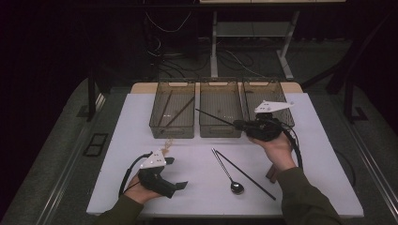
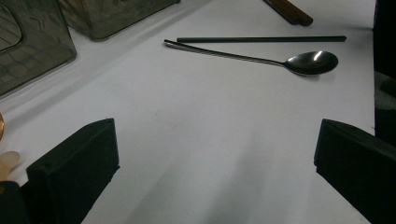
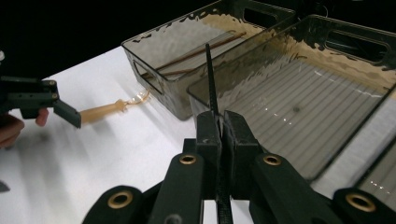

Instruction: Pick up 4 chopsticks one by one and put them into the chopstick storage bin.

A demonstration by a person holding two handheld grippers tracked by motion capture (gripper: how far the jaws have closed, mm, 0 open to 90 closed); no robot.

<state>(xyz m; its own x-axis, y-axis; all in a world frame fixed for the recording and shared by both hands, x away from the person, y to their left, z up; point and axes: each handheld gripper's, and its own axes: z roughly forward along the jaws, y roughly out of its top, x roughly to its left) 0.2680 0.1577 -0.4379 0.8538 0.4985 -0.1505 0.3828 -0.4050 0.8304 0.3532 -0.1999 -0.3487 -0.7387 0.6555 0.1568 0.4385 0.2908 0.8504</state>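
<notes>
My right gripper (image 1: 238, 124) hovers at the front of the right bin (image 1: 277, 89) and is shut on a black chopstick (image 1: 213, 116). The stick points left over the empty middle bin (image 1: 220, 129). In the right gripper view the stick (image 3: 209, 79) stands up between the closed fingers (image 3: 208, 130). A second black chopstick (image 1: 246, 175) and a dark metal spoon (image 1: 236, 187) lie on the white table (image 1: 309, 154). My left gripper (image 1: 177, 173) rests at the front left, open and holding nothing, its fingers (image 2: 74, 172) spread wide, with the spoon (image 2: 308, 62) beyond them.
The left bin (image 1: 157, 124) holds brown chopsticks (image 1: 176, 112). A pale beige utensil (image 1: 166, 143) lies just in front of that bin. Brown stick ends (image 1: 271, 174) show beside the right forearm. Dark floor, cables and a table frame lie behind the bins.
</notes>
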